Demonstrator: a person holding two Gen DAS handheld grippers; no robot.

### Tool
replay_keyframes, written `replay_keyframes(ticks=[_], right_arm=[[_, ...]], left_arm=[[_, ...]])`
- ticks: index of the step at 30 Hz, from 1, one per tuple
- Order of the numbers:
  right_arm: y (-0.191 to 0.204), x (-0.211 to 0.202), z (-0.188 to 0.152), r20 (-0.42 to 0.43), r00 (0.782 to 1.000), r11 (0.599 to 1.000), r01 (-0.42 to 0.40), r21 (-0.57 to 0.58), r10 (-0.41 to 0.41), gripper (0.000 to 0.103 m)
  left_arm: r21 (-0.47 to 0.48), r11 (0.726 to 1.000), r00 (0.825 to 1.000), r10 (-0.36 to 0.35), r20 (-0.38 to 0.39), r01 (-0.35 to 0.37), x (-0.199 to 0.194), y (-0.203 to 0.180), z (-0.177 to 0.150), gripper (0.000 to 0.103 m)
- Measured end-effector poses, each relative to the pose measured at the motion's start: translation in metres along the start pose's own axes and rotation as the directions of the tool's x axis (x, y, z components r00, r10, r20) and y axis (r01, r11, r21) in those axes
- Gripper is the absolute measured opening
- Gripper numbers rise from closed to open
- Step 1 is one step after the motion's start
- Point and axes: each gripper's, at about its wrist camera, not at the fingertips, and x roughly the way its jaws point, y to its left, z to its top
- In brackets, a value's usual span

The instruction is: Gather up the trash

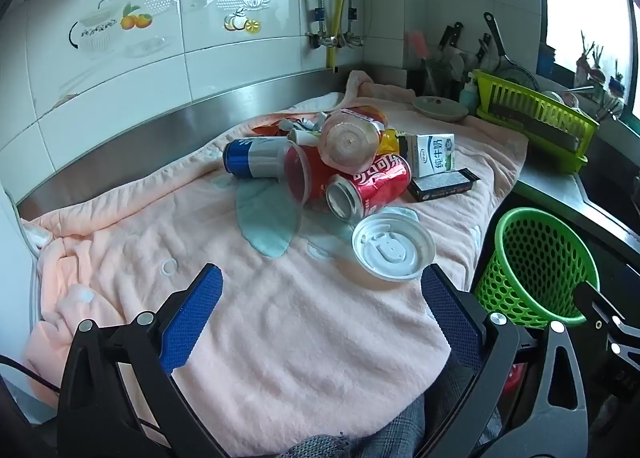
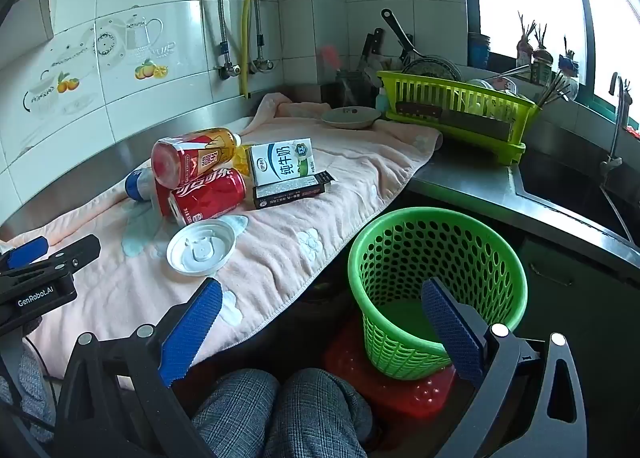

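A heap of trash lies on a pink towel (image 1: 280, 318) (image 2: 120, 286): a red cola can (image 1: 370, 188) (image 2: 210, 194), a blue and silver can (image 1: 252, 158), a clear plastic cup (image 1: 298, 178), a tea bottle (image 2: 192, 156), a milk carton (image 1: 434, 154) (image 2: 282, 162), a black box (image 1: 442, 184) (image 2: 292, 190) and a white lid (image 1: 392, 248) (image 2: 200, 252). A green mesh basket (image 1: 540, 266) (image 2: 436, 282) stands below the counter edge. My left gripper (image 1: 322, 298) hovers open over the towel, short of the lid. My right gripper (image 2: 322, 312) is open above the basket's near side, holding nothing.
A yellow-green dish rack (image 1: 536, 114) (image 2: 460, 114) with knives and a small dish (image 1: 440, 108) (image 2: 350, 117) sit at the back. A steel sink (image 2: 572, 186) lies right. The basket stands on a red stool (image 2: 400, 390). A person's knees (image 2: 288, 410) show below.
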Motion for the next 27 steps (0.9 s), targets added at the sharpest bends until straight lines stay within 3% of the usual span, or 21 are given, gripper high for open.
replay_keyframes(ticks=[27], right_arm=[[-0.0012,-0.0014,-0.0014,0.002,1.000,1.000,0.001,0.005,-0.001,0.097]], left_arm=[[0.000,1.000,1.000,-0.002,-0.001,0.002,-0.0036,-0.0021,-0.0026,0.098]])
